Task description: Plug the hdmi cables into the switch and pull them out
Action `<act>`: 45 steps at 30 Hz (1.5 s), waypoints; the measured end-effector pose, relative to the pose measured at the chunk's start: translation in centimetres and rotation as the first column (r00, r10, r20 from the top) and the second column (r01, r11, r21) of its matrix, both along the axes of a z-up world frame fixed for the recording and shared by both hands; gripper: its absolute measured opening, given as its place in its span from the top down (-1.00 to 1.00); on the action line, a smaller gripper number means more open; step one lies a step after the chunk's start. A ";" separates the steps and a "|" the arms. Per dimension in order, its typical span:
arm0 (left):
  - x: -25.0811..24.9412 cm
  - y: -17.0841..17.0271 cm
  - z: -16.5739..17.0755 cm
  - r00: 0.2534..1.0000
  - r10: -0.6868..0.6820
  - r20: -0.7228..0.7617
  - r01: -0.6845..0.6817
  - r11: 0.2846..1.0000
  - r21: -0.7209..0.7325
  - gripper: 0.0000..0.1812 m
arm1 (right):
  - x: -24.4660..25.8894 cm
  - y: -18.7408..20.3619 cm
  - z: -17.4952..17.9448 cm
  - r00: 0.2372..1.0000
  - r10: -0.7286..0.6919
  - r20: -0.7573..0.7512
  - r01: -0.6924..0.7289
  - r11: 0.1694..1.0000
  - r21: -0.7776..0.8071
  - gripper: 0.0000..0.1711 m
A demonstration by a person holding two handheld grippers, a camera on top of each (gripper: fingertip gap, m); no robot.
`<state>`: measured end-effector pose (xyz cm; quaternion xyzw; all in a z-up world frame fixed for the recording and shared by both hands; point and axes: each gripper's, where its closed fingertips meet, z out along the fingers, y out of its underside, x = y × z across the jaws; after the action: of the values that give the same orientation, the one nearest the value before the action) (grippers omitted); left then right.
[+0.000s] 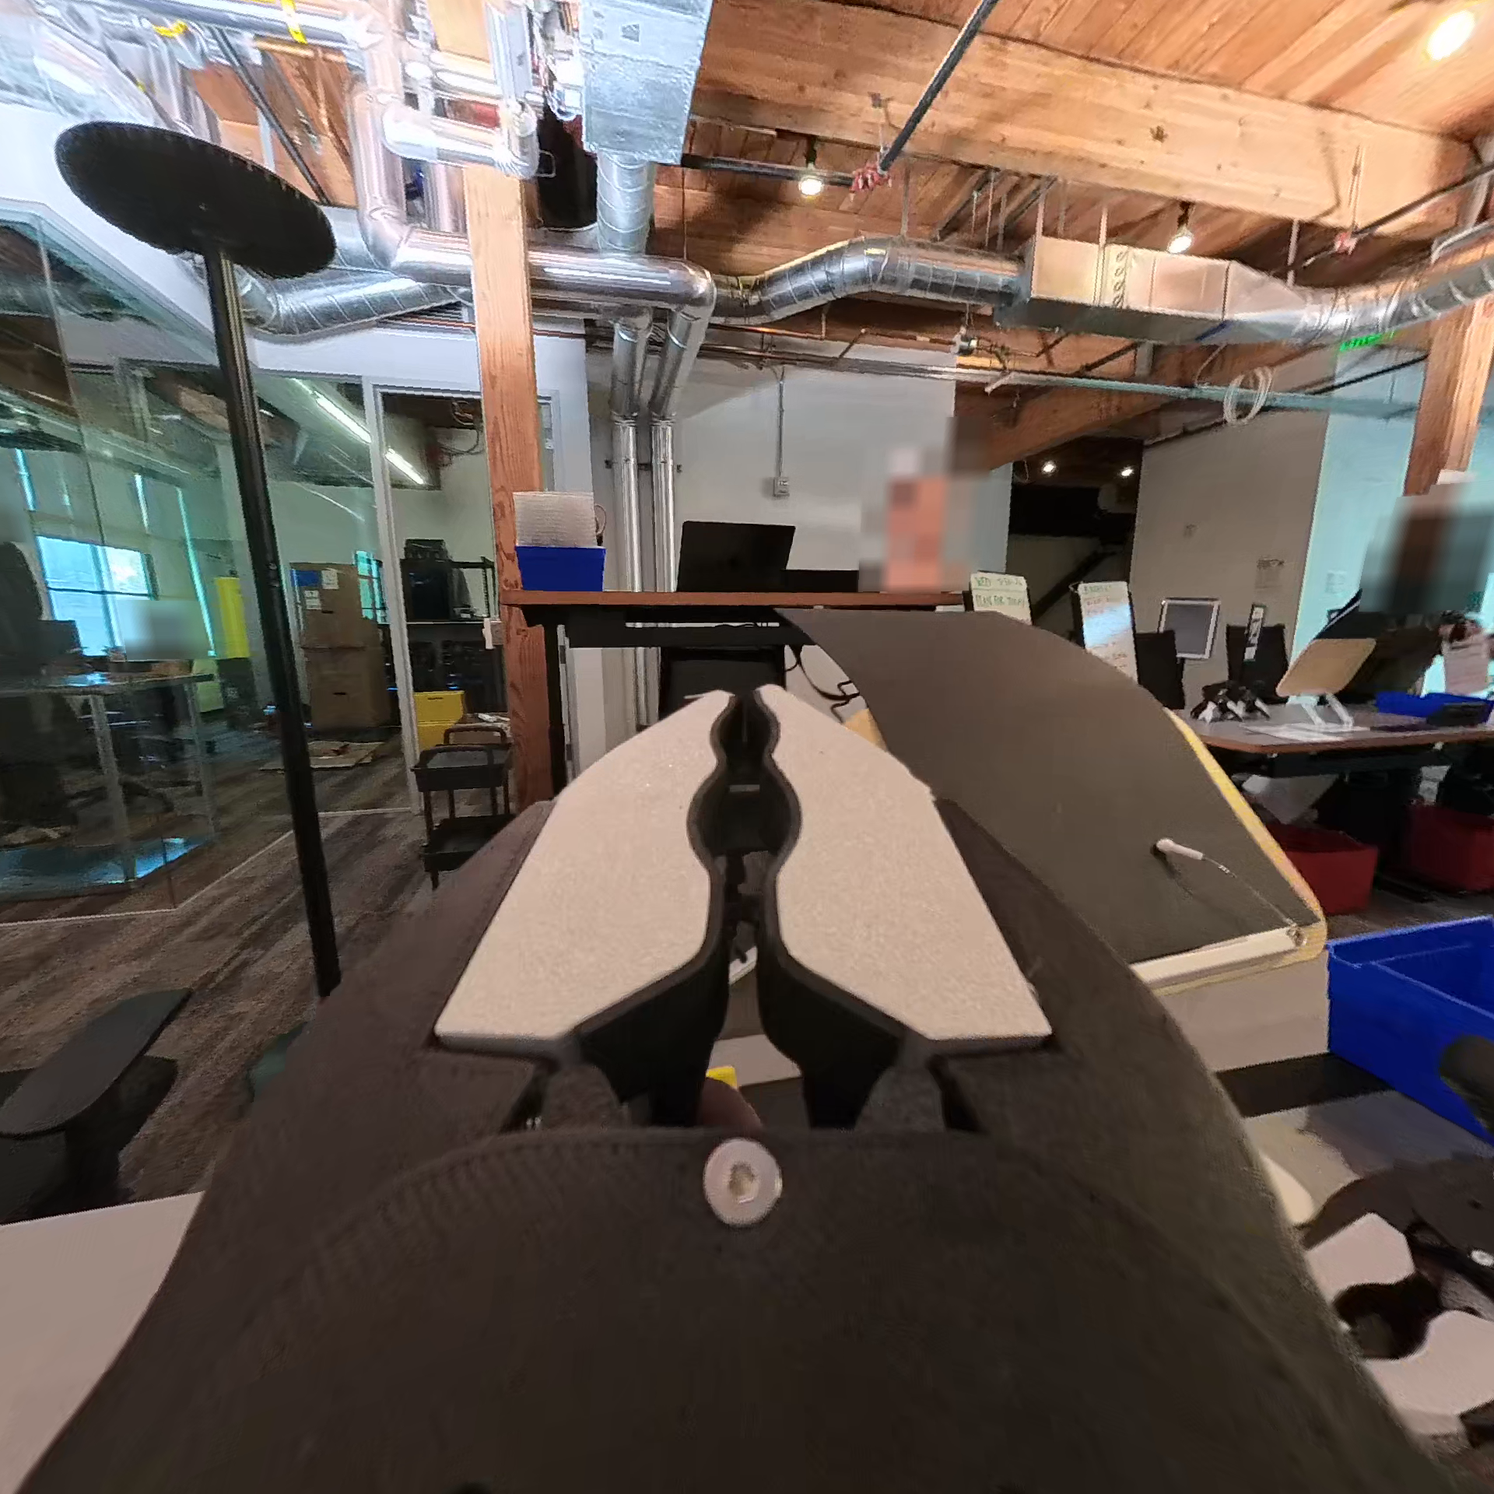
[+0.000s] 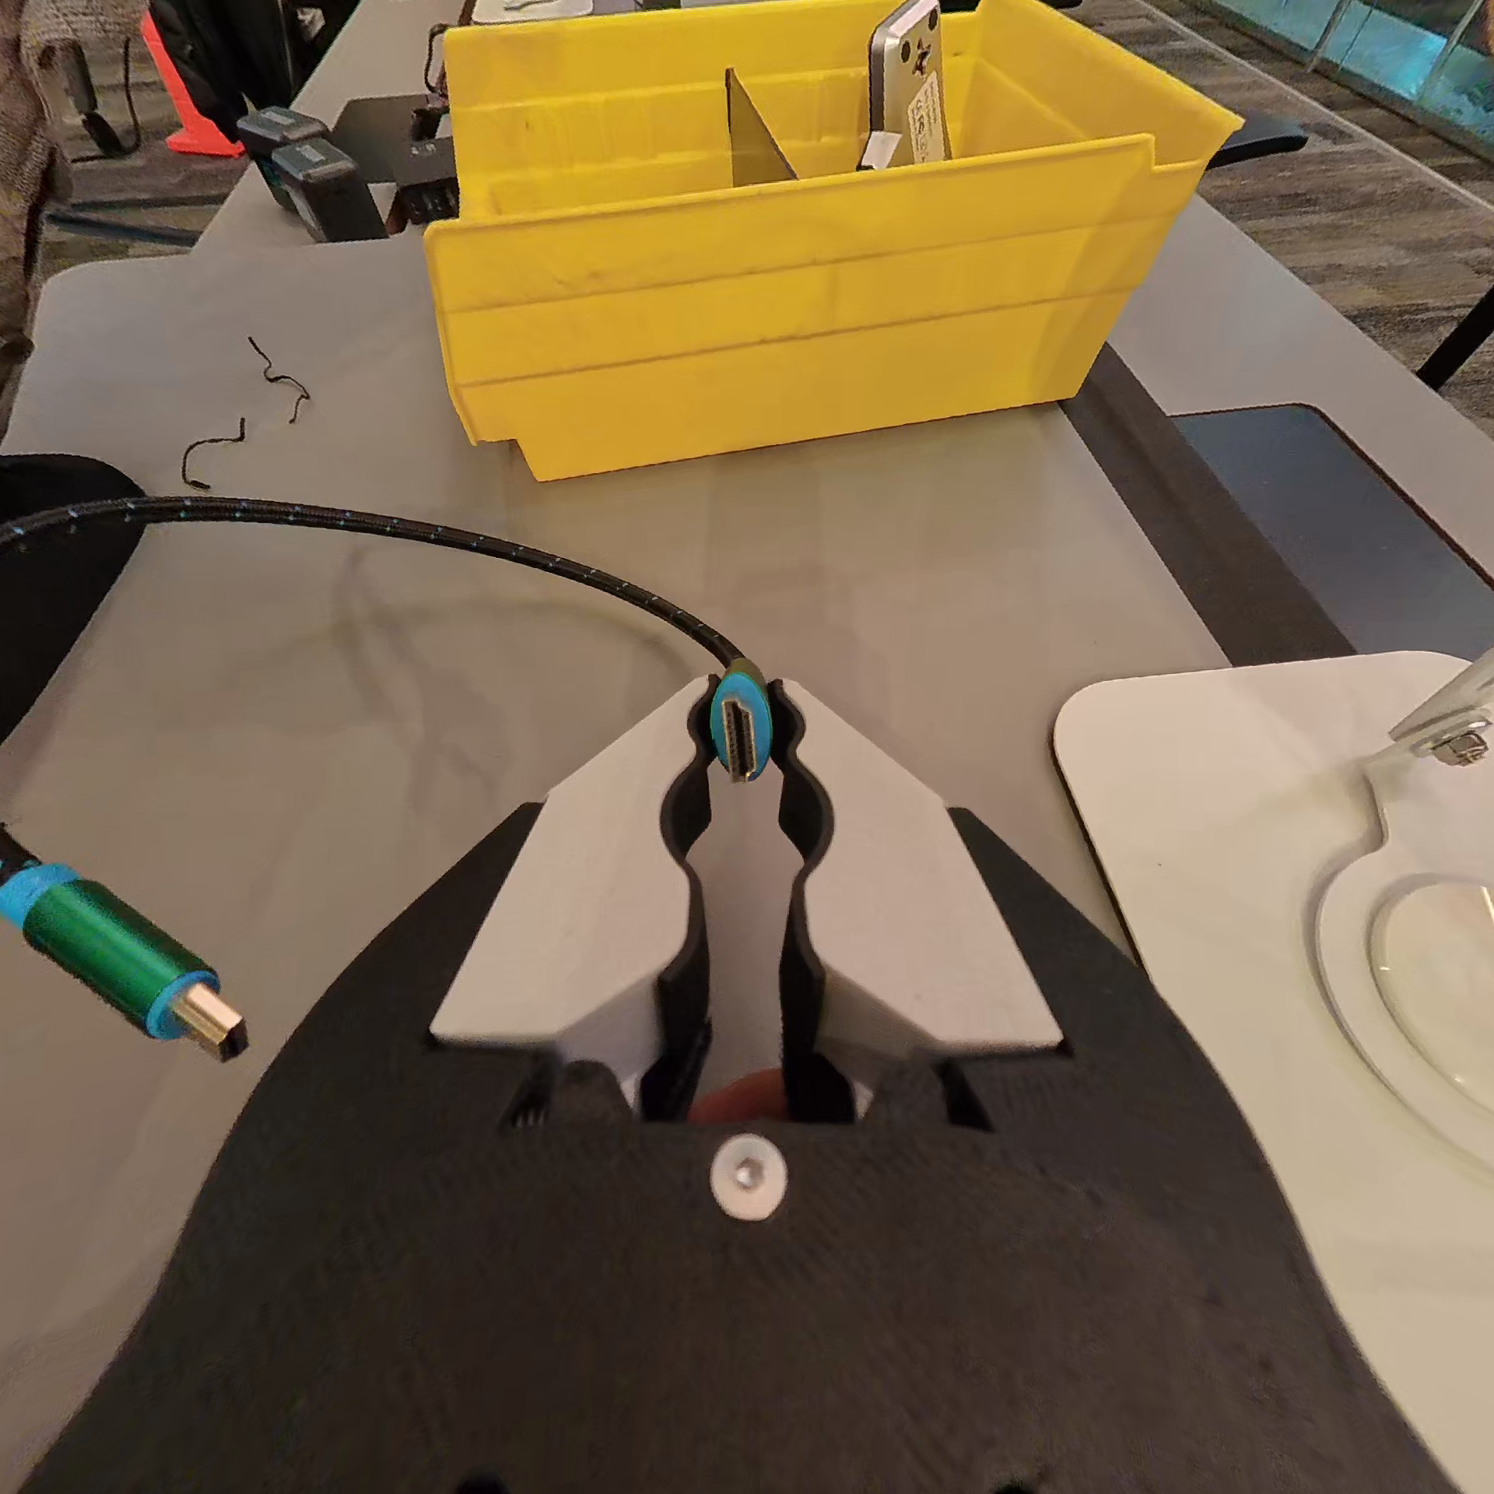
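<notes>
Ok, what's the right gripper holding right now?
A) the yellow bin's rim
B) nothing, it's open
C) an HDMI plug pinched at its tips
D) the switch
C: the right gripper is shut on an HDMI plug, metal end facing the camera, its braided cable trailing left over the table.

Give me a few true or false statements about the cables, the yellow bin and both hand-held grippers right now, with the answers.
1. The right hand-held gripper clamps an HDMI plug. True.
2. The second HDMI plug lies inside the yellow bin. False: it is outside the bin, at the left edge of the right wrist view.
3. The left hand-held gripper is wide open. False: its fingers are nearly together, with nothing visible between the tips.
4. The yellow bin has a divider inside. True.
</notes>
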<state>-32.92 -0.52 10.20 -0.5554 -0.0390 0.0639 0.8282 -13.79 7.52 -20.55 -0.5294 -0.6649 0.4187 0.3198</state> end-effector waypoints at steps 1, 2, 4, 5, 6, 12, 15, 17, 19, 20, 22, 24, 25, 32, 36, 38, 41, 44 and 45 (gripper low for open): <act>-0.1 0.0 -0.1 1.000 0.014 -0.007 -0.014 1.000 -0.006 1.00 | 0.0 0.0 -0.1 1.000 0.001 0.006 -0.001 1.000 0.003 0.91; 0.0 0.1 -0.1 1.000 0.017 -0.014 -0.017 1.000 -0.009 1.00 | 0.0 0.0 -0.2 1.000 0.003 0.011 -0.003 1.000 0.012 0.91; 0.4 0.3 -0.1 1.000 0.001 -0.019 -0.001 1.000 -0.009 1.00 | 0.1 -0.1 -0.4 1.000 0.006 0.017 -0.006 1.000 0.023 0.91; 0.5 0.4 -0.2 1.000 0.001 -0.024 -0.002 1.000 -0.015 1.00 | 0.1 -0.1 -0.4 1.000 0.008 0.016 -0.009 1.000 0.024 0.91; 0.4 0.6 -0.3 0.999 0.008 -0.031 -0.009 1.000 -0.024 1.00 | 0.1 -0.2 -0.4 1.000 0.009 0.017 -0.010 1.000 0.024 0.91; 0.4 1.0 -0.6 0.998 0.029 -0.054 -0.032 0.998 -0.046 0.99 | 0.2 0.1 -0.3 1.000 0.003 0.016 -0.003 1.000 0.030 0.91; 0.2 1.1 -0.8 0.998 0.039 -0.051 -0.042 0.998 -0.054 0.95 | 0.3 0.1 -0.6 0.999 -0.001 0.037 -0.002 0.998 0.064 0.90; 0.3 1.2 -0.9 0.998 0.030 -0.051 -0.033 0.998 -0.061 0.95 | 0.2 0.1 -0.7 0.999 0.001 0.044 -0.005 0.997 0.082 0.90; 0.2 1.3 -1.0 0.998 0.036 -0.054 -0.039 0.997 -0.063 0.95 | 0.3 0.0 -0.9 0.999 0.006 0.053 -0.011 0.995 0.097 0.89; 0.3 1.3 -1.0 0.998 0.035 -0.058 -0.039 0.997 -0.065 0.95 | 0.3 0.0 -1.0 0.998 0.006 0.059 -0.012 0.995 0.104 0.88; 0.4 1.4 -1.1 0.997 0.030 -0.066 -0.035 0.997 -0.070 0.94 | 0.3 0.1 -1.1 0.998 0.002 0.059 -0.009 0.993 0.119 0.88; 0.3 1.5 -1.2 0.997 0.044 -0.067 -0.050 0.996 -0.080 0.91 | 0.3 0.0 -0.9 0.999 0.004 0.052 -0.010 0.992 0.127 0.83; 0.1 1.5 -1.3 0.996 0.059 -0.069 -0.064 0.995 -0.081 0.88 | 0.2 0.1 -0.7 0.999 -0.001 0.049 -0.005 0.992 0.129 0.73; -0.6 0.7 -0.6 0.999 0.034 -0.007 -0.035 0.999 -0.029 0.59 | -0.1 -0.3 4.0 0.993 -0.017 -0.115 0.032 0.992 0.124 0.39; -0.3 1.3 -1.2 0.998 0.043 -0.040 -0.046 0.997 -0.068 0.63 | -0.1 -0.5 4.5 0.988 -0.004 -0.152 0.023 0.992 0.120 0.41; 0.1 1.6 -1.3 0.997 0.045 -0.067 -0.051 0.995 -0.086 0.64 | -0.1 -0.1 3.9 0.991 -0.019 -0.134 0.037 0.990 0.139 0.42; 0.7 2.0 -1.6 0.993 0.048 -0.107 -0.060 0.992 -0.110 0.65 | -0.1 -0.1 4.0 0.990 -0.018 -0.142 0.038 0.990 0.138 0.42; 1.3 2.6 -2.1 0.990 0.036 -0.134 -0.055 0.988 -0.143 0.65 | 0.0 0.1 4.0 0.989 -0.023 -0.148 0.043 0.990 0.133 0.43; 1.4 2.8 -2.2 0.989 0.032 -0.141 -0.054 0.987 -0.150 0.65 | 0.0 0.1 4.0 0.989 -0.025 -0.149 0.044 0.990 0.131 0.43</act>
<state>-31.49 2.30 8.01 -0.6107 0.0115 0.1229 0.7822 -13.81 7.64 -16.54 -0.4859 -0.6569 0.4054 0.4100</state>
